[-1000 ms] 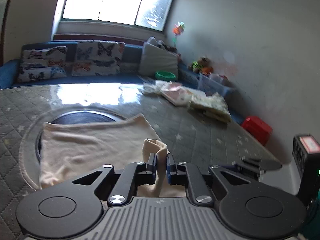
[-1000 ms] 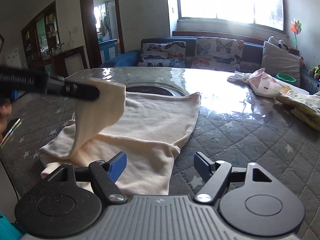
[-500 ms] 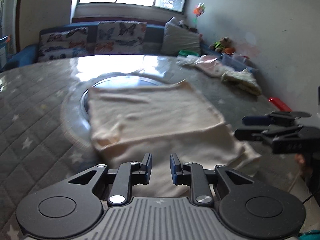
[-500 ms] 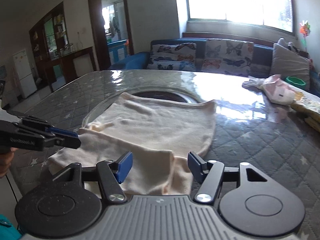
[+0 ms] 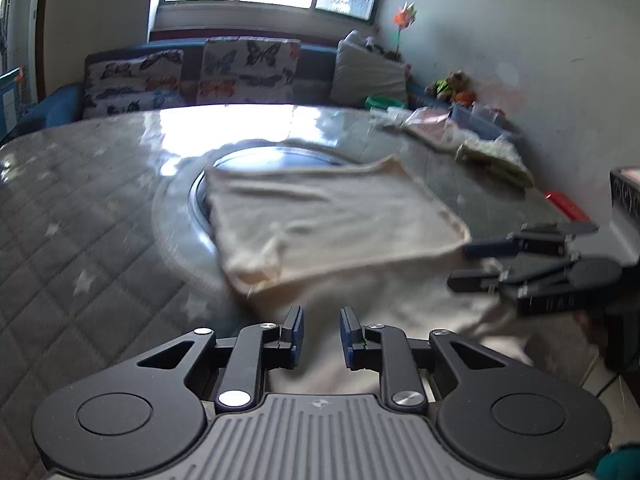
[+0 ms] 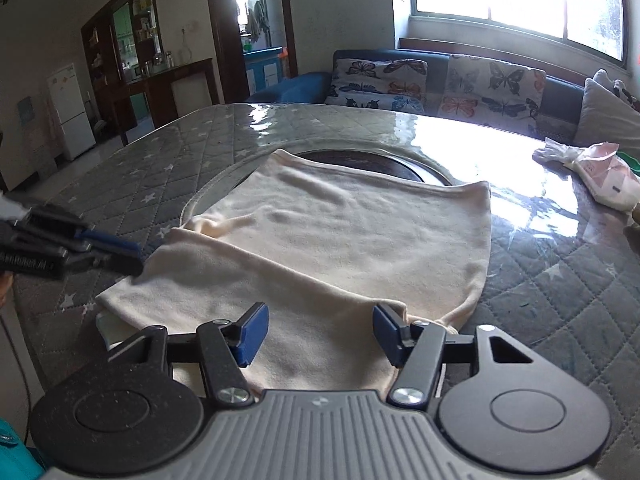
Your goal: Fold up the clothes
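A cream garment (image 5: 332,224) lies flat on the quilted table, partly folded, with a fold edge running across it; it also shows in the right wrist view (image 6: 340,248). My left gripper (image 5: 320,334) is open and empty, just above the garment's near edge. It shows in the right wrist view (image 6: 116,256) at the garment's left corner. My right gripper (image 6: 316,332) is wide open and empty over the garment's near edge. It shows in the left wrist view (image 5: 472,266) at the garment's right side.
The grey quilted table (image 6: 168,176) has a round dark inset (image 6: 372,160) under the garment's far edge. Folded clothes and bags (image 5: 492,152) lie at the table's far right. A sofa with butterfly cushions (image 6: 436,80) stands behind the table.
My left gripper let go of the cream cloth it was holding up and opened; the cloth now lies flat. Both grippers have drawn back to the garment's near edge.
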`<state>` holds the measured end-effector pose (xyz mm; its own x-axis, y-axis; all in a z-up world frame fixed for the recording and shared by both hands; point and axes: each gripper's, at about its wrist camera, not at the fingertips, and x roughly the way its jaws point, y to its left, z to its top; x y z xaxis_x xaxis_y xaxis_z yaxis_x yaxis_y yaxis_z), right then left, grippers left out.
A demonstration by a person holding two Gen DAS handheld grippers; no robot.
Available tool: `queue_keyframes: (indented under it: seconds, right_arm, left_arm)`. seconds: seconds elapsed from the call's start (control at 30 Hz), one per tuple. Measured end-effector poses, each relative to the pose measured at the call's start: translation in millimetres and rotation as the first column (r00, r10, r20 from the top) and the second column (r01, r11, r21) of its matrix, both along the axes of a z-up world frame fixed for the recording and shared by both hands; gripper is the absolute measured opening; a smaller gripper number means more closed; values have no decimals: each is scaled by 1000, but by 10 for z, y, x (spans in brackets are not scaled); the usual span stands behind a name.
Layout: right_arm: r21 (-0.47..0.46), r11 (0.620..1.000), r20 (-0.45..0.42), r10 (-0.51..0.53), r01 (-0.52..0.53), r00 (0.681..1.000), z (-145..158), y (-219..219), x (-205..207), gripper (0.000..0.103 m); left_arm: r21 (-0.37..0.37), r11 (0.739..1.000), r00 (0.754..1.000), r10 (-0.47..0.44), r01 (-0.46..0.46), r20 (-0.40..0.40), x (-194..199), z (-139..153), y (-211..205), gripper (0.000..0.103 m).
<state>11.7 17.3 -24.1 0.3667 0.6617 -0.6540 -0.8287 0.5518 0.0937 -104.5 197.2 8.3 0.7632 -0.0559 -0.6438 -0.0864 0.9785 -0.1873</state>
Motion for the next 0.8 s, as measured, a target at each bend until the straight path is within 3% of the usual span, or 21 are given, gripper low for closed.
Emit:
queue_keyframes:
  seconds: [0.2,0.33,0.53,0.8]
  right_arm:
    - [0,1000,5,0,0,1000,2,44,22,59]
    - [-16,1000,-18,-16,16,1000,-74,32,100,58]
    - [18,1000,-1,-15,15,1000,51,-24,90,58]
    - [-6,1000,-2,-22,22,1000,-16,-34,85,58]
  left_arm:
    - [20,1000,999,-23,24,-21,357,-160,-36,22]
    - [28,1000,999,2,-1,-34,330,-265,54,23]
    - [24,1000,1000,14,-14,-3,291,-167,90,23]
    - [52,999,1000,8,-7,-14,309,-207,66,24]
